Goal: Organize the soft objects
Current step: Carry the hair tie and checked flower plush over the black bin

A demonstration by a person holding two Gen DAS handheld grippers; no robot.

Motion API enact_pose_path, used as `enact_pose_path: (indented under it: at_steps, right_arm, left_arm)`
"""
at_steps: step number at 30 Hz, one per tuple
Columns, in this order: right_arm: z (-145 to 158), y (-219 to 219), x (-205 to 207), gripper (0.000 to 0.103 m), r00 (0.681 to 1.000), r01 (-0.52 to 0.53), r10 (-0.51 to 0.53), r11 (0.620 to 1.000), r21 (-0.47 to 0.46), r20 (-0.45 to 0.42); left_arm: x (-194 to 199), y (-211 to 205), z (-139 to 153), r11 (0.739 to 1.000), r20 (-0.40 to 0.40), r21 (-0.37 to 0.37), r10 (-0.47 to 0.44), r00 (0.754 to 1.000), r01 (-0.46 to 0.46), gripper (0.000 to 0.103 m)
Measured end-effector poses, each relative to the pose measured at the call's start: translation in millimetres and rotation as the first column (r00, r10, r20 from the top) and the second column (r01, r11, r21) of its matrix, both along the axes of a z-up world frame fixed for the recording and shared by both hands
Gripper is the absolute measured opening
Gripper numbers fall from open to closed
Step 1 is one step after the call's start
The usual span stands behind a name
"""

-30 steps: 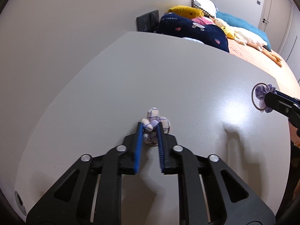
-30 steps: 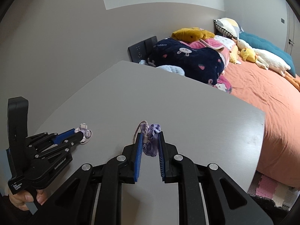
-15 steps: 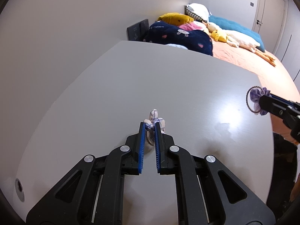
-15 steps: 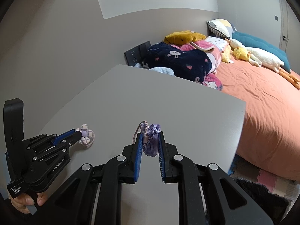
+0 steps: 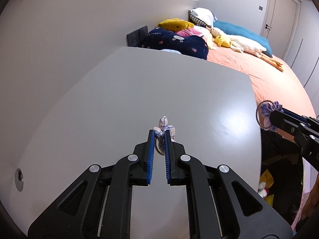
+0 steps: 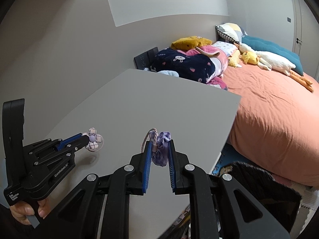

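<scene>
The left gripper [image 5: 159,137] pinches the plaid fabric flower [image 5: 163,126] above the table [image 5: 139,91], inboard of its right edge. The right gripper [image 6: 159,145] pinches the purple scrunchie [image 6: 161,148], apparently just beyond that edge, so the left is nearer for set-down.

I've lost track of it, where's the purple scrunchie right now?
The purple scrunchie is pinched in the right gripper, above the grey table near its bed-side edge.
</scene>
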State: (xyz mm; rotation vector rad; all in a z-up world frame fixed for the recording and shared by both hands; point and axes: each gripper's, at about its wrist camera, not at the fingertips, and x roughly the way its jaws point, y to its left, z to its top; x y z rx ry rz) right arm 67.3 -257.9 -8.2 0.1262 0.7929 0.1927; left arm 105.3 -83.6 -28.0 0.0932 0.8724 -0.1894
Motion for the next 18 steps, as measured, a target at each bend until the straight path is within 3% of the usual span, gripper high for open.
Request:
enact_pose_path:
  at_steps: [18]
  right_arm:
    - [2.1, -24.0, -79.8, 0.018, 0.999, 0.033, -0.033, 0.999, 0.006, 0.020]
  left_arm:
    - [-68.7, -27.1, 5.3, 0.998, 0.006, -0.003, -0.055, 0.998, 0.055, 0.009]
